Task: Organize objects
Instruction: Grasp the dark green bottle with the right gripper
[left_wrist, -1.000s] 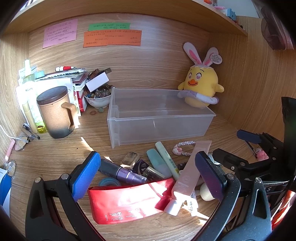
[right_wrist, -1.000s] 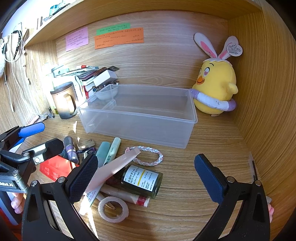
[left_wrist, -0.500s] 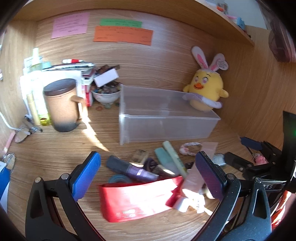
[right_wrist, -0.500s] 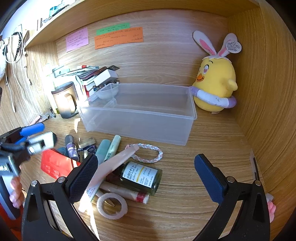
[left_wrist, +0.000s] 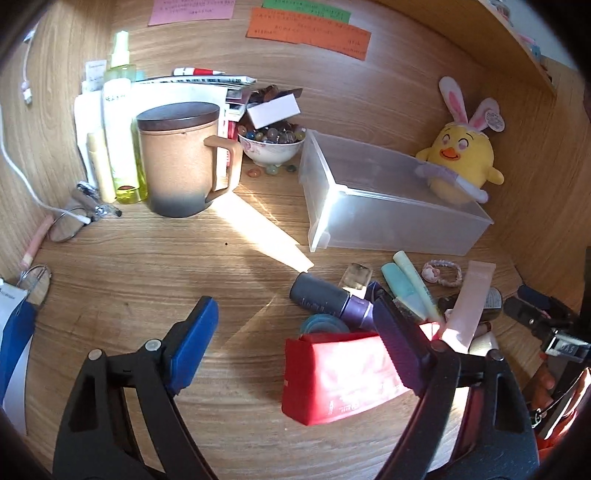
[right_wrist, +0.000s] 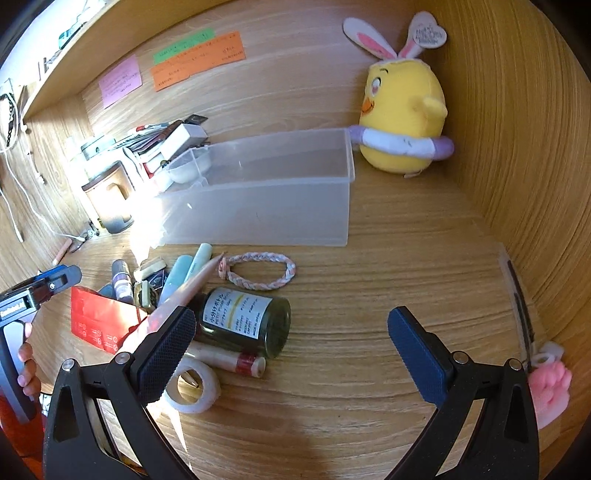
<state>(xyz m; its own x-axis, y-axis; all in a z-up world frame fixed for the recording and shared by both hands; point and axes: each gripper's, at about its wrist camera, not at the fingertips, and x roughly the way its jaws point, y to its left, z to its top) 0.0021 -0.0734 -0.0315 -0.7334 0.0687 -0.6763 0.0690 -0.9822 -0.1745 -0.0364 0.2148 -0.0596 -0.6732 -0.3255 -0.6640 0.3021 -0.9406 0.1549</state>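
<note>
A clear plastic bin (left_wrist: 388, 195) stands empty on the wooden desk; it also shows in the right wrist view (right_wrist: 266, 192). In front of it lies a heap: a red pouch (left_wrist: 340, 373), a purple tube (left_wrist: 328, 299), pale green markers (left_wrist: 410, 284), a pink tube (left_wrist: 472, 302), a braided hair tie (right_wrist: 258, 273), a dark green bottle (right_wrist: 243, 321) and a white tape ring (right_wrist: 195, 387). My left gripper (left_wrist: 295, 343) is open, low over the desk just left of the red pouch. My right gripper (right_wrist: 291, 354) is open above the desk right of the bottle.
A lidded brown mug (left_wrist: 181, 158), spray bottles (left_wrist: 122, 125), a bowl of marbles (left_wrist: 271, 144) and stacked books stand at the back left. A yellow plush chick (right_wrist: 402, 114) sits at the back right beside the bin. Glasses (left_wrist: 70, 221) and a cable lie at the left.
My left gripper has swung left and lower, so the mug and bottles now fill its view. My right gripper has moved slightly closer to the heap. Both stay open.
</note>
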